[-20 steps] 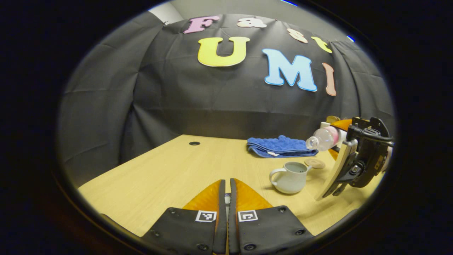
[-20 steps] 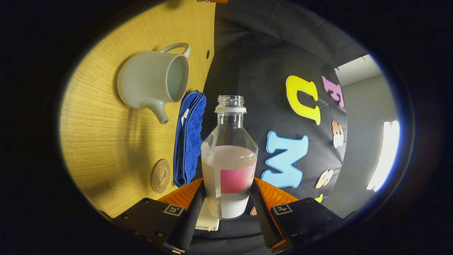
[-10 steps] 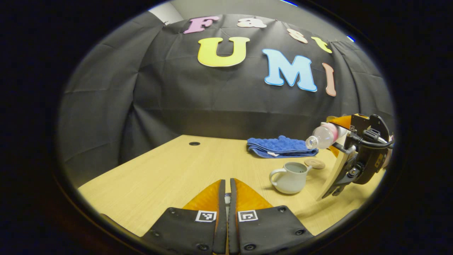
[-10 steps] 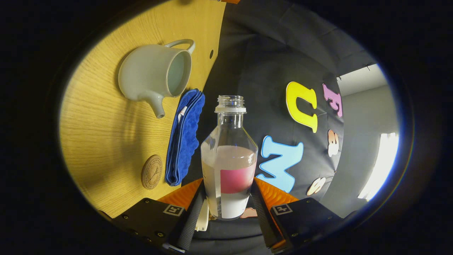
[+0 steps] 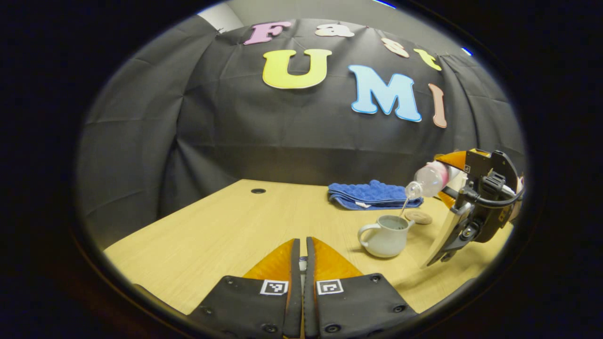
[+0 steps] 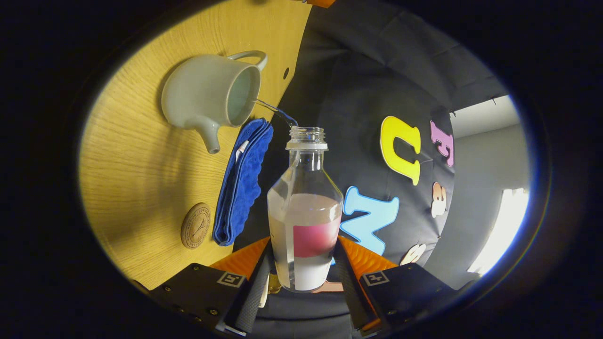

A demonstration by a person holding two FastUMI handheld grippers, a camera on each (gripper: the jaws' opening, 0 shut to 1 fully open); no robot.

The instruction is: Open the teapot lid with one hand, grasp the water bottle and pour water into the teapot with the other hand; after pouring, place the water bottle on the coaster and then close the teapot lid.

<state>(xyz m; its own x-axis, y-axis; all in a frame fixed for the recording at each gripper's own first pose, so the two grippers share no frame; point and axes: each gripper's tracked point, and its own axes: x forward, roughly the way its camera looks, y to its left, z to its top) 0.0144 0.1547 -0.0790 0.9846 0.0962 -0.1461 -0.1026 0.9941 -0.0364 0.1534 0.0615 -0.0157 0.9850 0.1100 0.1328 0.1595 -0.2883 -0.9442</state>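
Clear plastic water bottle (image 6: 305, 207) with its pink label sits clamped between both fingers of my right hand-held gripper (image 6: 304, 270), tipped so a thin stream arcs from its mouth into the pale ceramic teapot (image 6: 209, 101) at ten o'clock. I'm holding the neck just above the open rim so nothing splashes the wooden table (image 6: 136, 174). Round cork coaster (image 6: 195, 226) waits at eight o'clock beside the folded blue cloth (image 6: 242, 183). My left hand-held gripper (image 5: 301, 263) is pinched narrow; what it grips, I can't tell.

Black cloth wall (image 5: 235, 132) behind a light wooden table (image 5: 226, 226).
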